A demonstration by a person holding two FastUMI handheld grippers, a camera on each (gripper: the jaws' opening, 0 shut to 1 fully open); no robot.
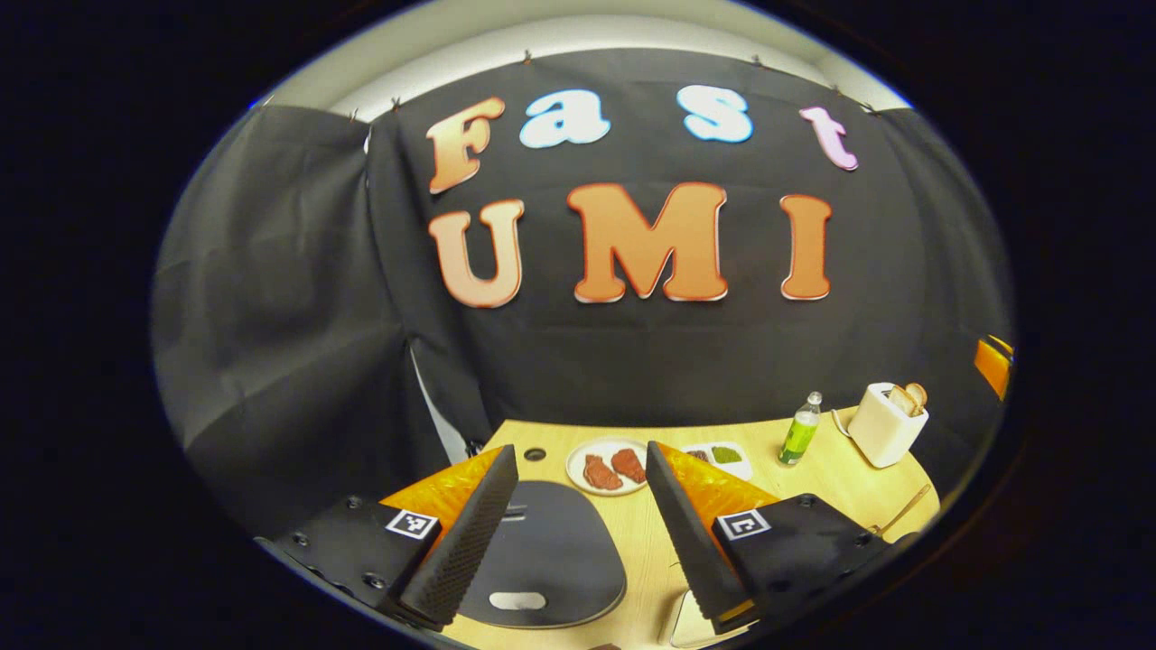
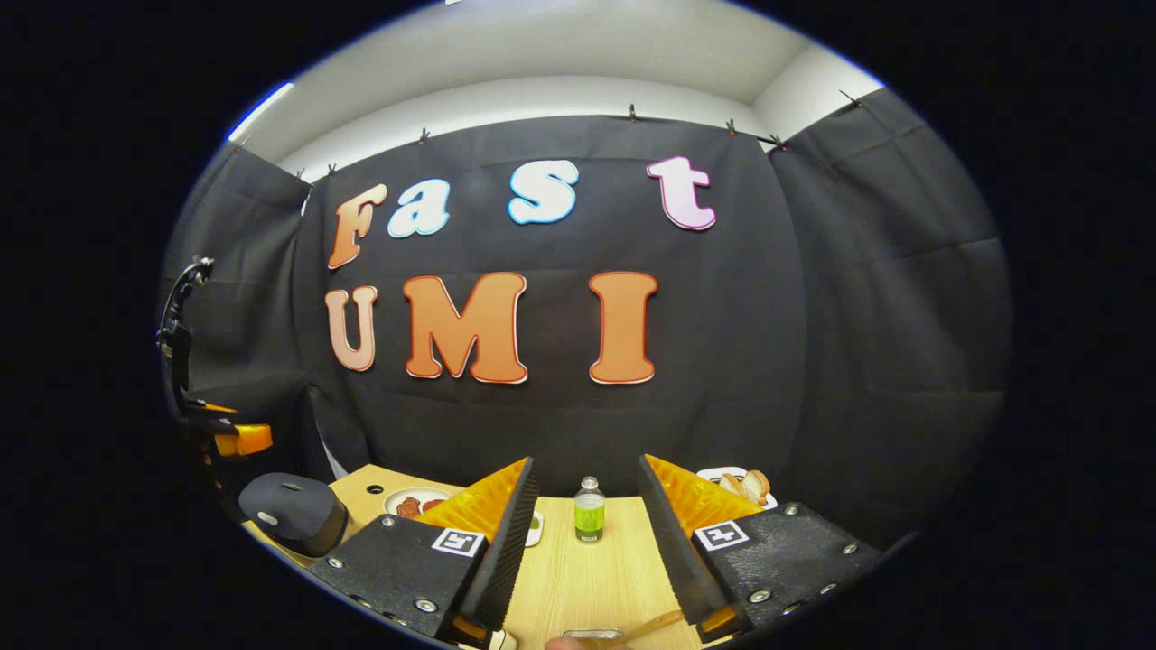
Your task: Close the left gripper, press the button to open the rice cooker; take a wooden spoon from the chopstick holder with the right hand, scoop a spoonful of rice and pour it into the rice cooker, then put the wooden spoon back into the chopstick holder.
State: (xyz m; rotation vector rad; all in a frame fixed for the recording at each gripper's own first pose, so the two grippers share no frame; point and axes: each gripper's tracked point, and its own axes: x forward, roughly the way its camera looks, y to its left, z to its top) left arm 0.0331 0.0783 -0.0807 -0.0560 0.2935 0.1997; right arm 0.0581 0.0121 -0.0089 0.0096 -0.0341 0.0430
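Your left gripper [image 1: 578,533] hangs with its fingers spread wide, nothing between them, above the cooker [image 1: 546,560]. The cooker's lid is down, its button [image 1: 517,600] at 6 o'clock of the lid. At 12 o'clock of the cooker sits a plate [image 1: 607,467]; the bottle [image 1: 799,430] and toaster [image 1: 886,422] stand at 2 o'clock. Your right gripper [image 2: 585,542] is also spread apart and empty, the bottle at 12 o'clock between its fingers, the cooker at 9 o'clock.
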